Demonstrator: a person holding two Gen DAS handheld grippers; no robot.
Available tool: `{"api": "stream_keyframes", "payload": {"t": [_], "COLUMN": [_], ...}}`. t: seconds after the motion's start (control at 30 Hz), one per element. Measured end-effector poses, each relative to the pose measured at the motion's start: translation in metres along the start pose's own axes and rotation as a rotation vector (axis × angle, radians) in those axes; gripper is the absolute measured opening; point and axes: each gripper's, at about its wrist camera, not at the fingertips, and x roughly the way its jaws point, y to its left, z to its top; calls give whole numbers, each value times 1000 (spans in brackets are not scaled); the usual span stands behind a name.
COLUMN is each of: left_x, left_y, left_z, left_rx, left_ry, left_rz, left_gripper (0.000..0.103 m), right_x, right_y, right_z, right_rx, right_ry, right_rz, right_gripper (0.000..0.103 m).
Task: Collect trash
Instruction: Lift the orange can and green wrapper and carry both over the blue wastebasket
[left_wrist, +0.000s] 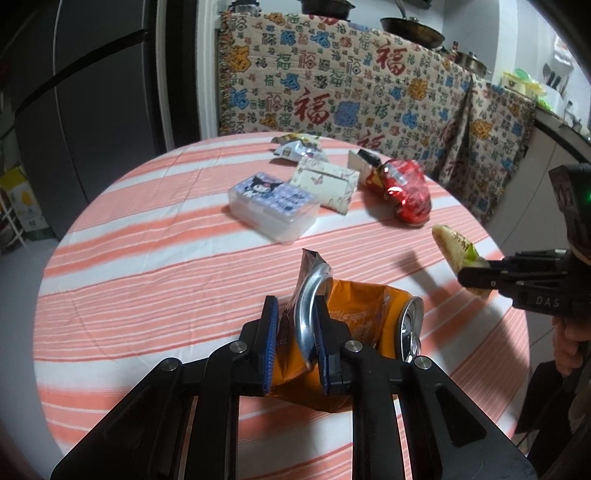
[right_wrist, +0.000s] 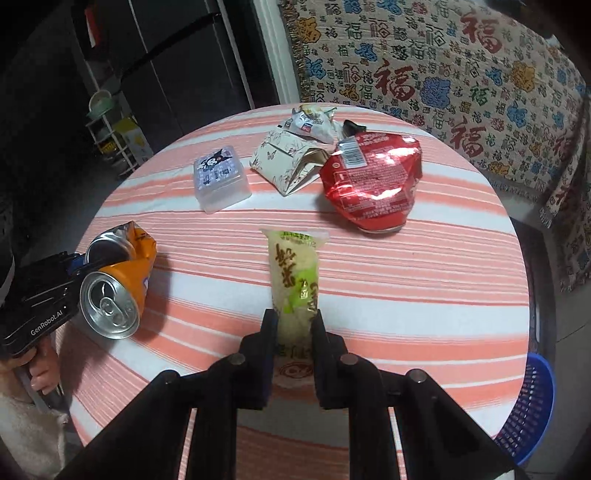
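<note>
My left gripper (left_wrist: 295, 314) is shut on a crushed orange drink can (left_wrist: 369, 314), its blue pads squeezing the folded silver base, lifted just over the striped table (left_wrist: 147, 288). The same can (right_wrist: 118, 280) and left gripper (right_wrist: 79, 266) show at the left of the right wrist view. My right gripper (right_wrist: 293, 321) is shut on a pale yellow-green snack wrapper (right_wrist: 295, 269) that sticks out ahead of the fingers. That wrapper (left_wrist: 456, 247) and right gripper (left_wrist: 476, 275) appear at the right edge of the left wrist view.
Further back on the table lie a red foil bag (right_wrist: 373, 181), a butterfly-print paper box (right_wrist: 288, 162), a clear plastic box with a cartoon lid (right_wrist: 219, 177) and small crumpled wrappers (right_wrist: 314, 122). A blue mesh basket (right_wrist: 532, 406) stands low at the right. A patterned cloth (left_wrist: 351, 85) hangs behind.
</note>
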Motion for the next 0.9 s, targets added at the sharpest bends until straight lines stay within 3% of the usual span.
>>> {"api": "stream_keyframes", "payload": {"t": [0.9], "left_x": [8], "left_y": [-99], "left_z": [23], "left_rx": [104], "left_ry": [-10], "left_rz": [-79], "left_gripper": [17], "right_x": [-53], "right_y": [-64], "right_z": [-35], "right_rx": [107], "right_ry": [-65], "right_rz": [-38], "right_gripper": [17]}}
